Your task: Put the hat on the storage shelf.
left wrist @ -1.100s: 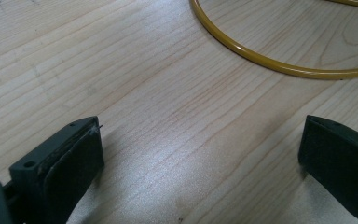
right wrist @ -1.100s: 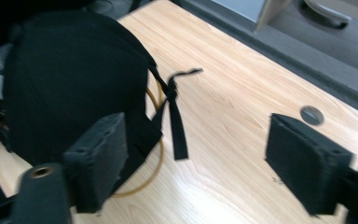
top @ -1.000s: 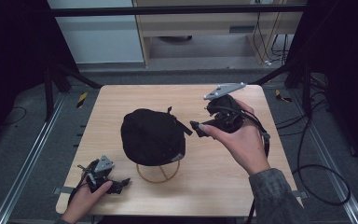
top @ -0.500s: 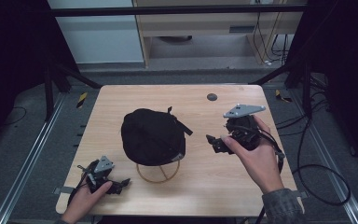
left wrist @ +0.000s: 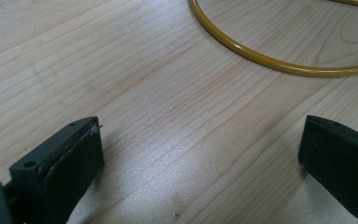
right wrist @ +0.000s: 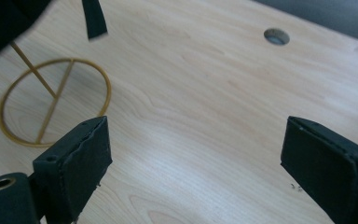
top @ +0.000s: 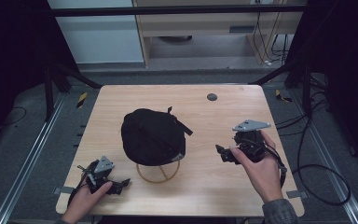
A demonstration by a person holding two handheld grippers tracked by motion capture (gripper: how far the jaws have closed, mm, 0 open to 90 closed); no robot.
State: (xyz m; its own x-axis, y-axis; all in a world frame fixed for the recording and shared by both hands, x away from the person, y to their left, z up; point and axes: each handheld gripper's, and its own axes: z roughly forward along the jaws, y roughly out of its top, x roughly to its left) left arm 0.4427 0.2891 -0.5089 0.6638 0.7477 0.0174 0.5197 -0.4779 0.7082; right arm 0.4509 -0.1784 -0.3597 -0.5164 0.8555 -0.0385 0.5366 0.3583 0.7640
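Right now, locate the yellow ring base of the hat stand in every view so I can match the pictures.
High view: the yellow ring base lies centre-low on the table, under the black hat.
Left gripper view: its arc curves across the top right.
Right gripper view: the ring sits at left, crossbars visible.
Shared landmark: the ring itself on the wooden table.

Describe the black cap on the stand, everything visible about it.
The black cap is dark, soft-looking fabric, domed, with seams running over its crown. It sits on a thin yellow wire stand whose ring base rests on the wooden table near the middle. A black strap sticks out from its right side, and a small pale tag shows at its lower right edge. Neither gripper touches it; both sit apart, nearer the person.
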